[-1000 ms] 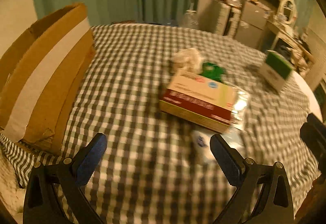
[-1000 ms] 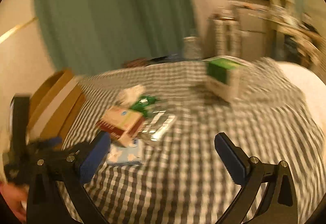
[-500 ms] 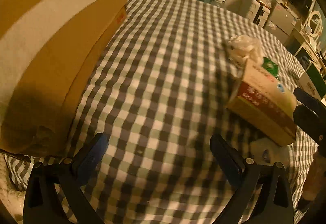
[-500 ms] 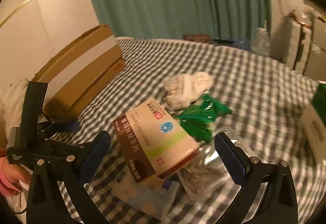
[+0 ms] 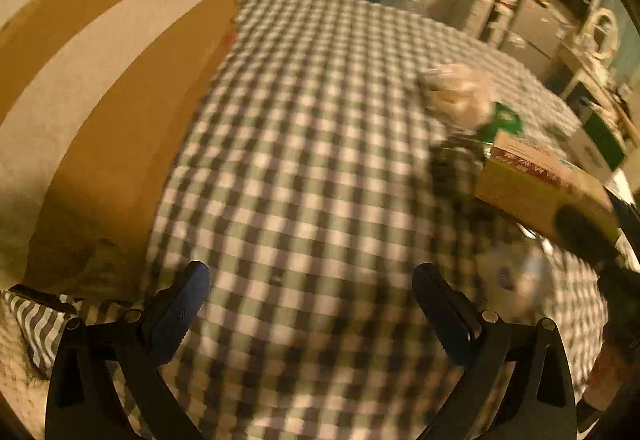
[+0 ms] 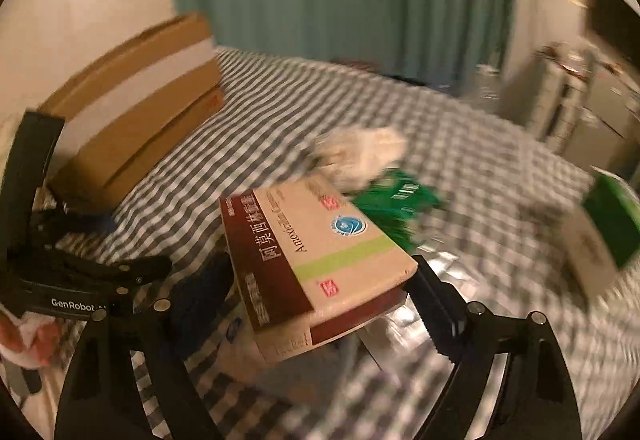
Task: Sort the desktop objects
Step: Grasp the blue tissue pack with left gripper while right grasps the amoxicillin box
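Note:
My right gripper [image 6: 320,292] is shut on a tan and maroon medicine box [image 6: 316,244] and holds it tilted above the checked tablecloth. The box also shows at the right of the left wrist view [image 5: 540,184]. My left gripper [image 5: 312,304] is open and empty over bare cloth beside the cardboard box [image 5: 100,92]. A crumpled tissue [image 6: 364,152], a green packet [image 6: 396,200], foil blister packs [image 6: 404,316] and a white pouch [image 5: 508,280] lie on the cloth around the medicine box.
The long cardboard box [image 6: 136,108] lies along the left edge of the table. A green and white carton [image 6: 600,232] stands at the far right. Green curtains and cluttered shelves stand behind the table.
My right gripper has closed on the medicine box and lifted it off the cloth. My left gripper has shifted a little, still open beside the cardboard box.

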`<action>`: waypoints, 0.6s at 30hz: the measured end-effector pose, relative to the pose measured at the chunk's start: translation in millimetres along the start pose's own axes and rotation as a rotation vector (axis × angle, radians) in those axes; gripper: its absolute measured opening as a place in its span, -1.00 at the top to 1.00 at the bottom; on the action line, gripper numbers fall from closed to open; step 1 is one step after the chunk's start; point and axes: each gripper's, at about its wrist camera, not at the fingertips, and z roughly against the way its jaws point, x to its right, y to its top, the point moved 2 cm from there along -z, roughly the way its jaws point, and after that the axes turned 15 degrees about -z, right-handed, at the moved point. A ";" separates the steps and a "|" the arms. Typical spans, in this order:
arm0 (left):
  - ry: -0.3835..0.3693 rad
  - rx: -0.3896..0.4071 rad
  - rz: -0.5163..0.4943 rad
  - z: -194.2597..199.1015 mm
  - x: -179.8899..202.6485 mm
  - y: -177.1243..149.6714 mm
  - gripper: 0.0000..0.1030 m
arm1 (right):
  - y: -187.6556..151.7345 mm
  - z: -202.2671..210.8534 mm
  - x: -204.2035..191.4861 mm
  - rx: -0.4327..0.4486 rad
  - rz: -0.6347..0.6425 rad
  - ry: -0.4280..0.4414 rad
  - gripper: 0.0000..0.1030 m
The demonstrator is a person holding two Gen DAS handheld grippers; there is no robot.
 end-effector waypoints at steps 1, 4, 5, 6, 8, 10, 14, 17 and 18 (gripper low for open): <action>-0.006 0.012 -0.018 3.3 5.8 0.7 -1.00 | -2.3 14.2 8.8 0.026 -0.043 -0.050 -0.68; -0.034 0.028 -0.067 6.1 29.5 5.0 -1.00 | -14.6 41.1 32.2 0.057 -0.104 -0.184 -0.68; -0.061 0.039 -0.086 6.2 39.2 6.4 -1.00 | -21.0 49.2 43.5 0.058 -0.126 -0.222 -0.68; -0.080 0.048 -0.105 5.8 45.1 9.6 -1.00 | -24.7 54.4 54.5 0.055 -0.149 -0.251 -0.68; -0.108 0.079 -0.191 2.5 66.7 18.4 -1.00 | -33.5 60.8 81.9 0.031 -0.205 -0.294 -0.68; -0.107 0.097 -0.297 -6.3 84.5 25.2 -1.00 | -43.3 63.7 101.6 0.000 -0.240 -0.305 -0.68; -0.192 0.143 -0.415 -18.6 105.2 31.4 -1.00 | -47.4 50.5 121.9 -0.047 -0.287 -0.291 -0.68; -0.191 0.167 -0.452 -22.9 108.9 33.5 -1.00 | -44.6 47.3 116.7 -0.029 -0.246 -0.301 -0.67; -0.212 0.162 -0.453 -24.0 111.6 34.5 -1.00 | -42.5 42.9 115.2 -0.033 -0.231 -0.305 -0.67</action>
